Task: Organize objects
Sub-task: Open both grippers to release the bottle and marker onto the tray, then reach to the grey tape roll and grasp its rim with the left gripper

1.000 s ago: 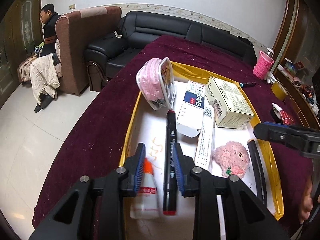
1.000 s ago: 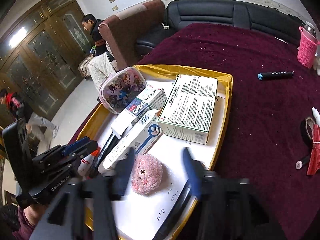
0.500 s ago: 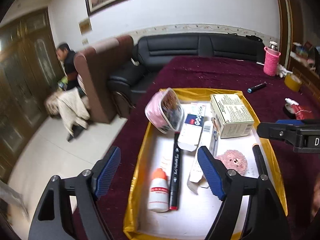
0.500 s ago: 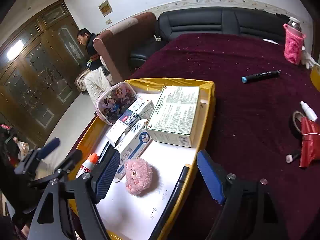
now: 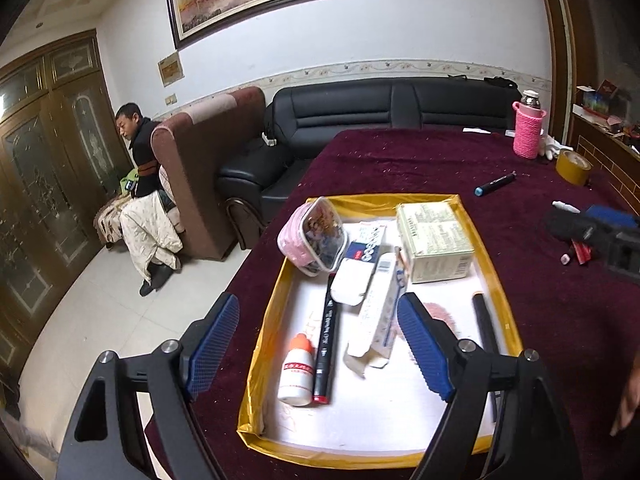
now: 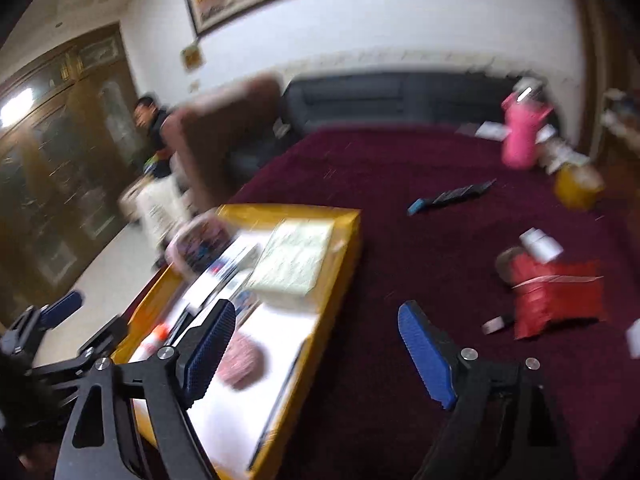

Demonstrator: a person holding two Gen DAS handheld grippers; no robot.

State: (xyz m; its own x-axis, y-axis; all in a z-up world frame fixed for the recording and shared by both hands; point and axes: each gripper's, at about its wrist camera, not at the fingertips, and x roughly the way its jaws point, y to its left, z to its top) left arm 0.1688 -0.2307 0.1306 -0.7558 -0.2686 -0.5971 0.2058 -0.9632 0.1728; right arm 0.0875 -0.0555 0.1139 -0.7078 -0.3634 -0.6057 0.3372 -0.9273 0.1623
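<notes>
A yellow-rimmed tray (image 5: 264, 320) lies on the maroon tablecloth. In it lie a black marker (image 5: 326, 344), a white glue bottle (image 5: 297, 372), a toothpaste box (image 5: 380, 320), a pink pouch (image 5: 316, 236), a pale green box (image 5: 434, 240) and a pink plush (image 5: 438, 316). My left gripper (image 5: 316, 320) hovers open above the marker and bottle and holds nothing. My right gripper (image 6: 316, 316) straddles the tray's right rim (image 6: 340, 264). Its jaws are opening, with nothing gripped between them. The right wrist view is blurred.
On the cloth right of the tray lie a blue-capped marker (image 6: 448, 196), a red packet (image 6: 556, 296), a yellow tape roll (image 5: 574, 166) and a pink-sleeved bottle (image 5: 528, 132). A black sofa and a seated person are beyond the table.
My left gripper let go of the black marker, opened wide and rose back from the tray. My right gripper opened wider and swung right, from over the pink plush to the tray's edge.
</notes>
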